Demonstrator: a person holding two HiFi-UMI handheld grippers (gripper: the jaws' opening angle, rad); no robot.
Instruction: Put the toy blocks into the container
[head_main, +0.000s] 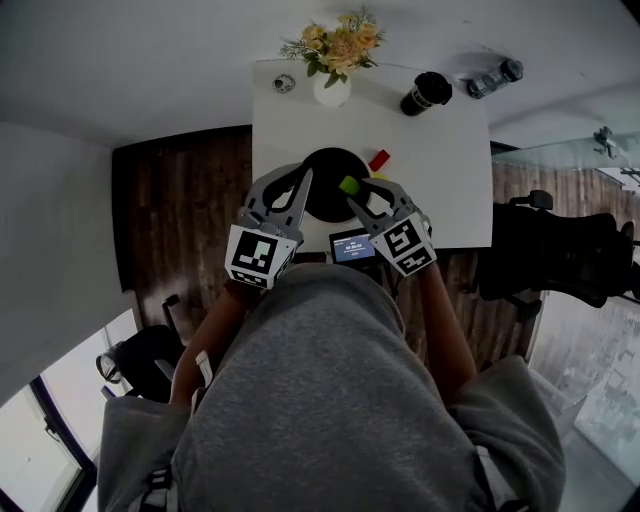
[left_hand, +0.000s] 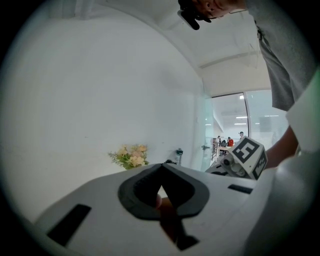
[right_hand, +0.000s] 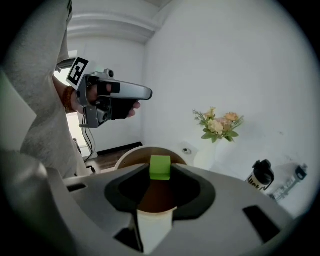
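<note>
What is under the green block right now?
The green block, gripped by the right gripper, hangs over the open container. The jaws hide much of its inside.

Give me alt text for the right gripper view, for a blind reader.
The right gripper holds a green block between its jaws, with the round container just beyond it. The left gripper hovers shut at upper left; flowers and a black cup stand farther right.

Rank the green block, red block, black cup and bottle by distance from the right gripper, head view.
1. green block, held by the right gripper
2. red block, just beyond
3. black cup, far edge
4. bottle, far right corner
</note>
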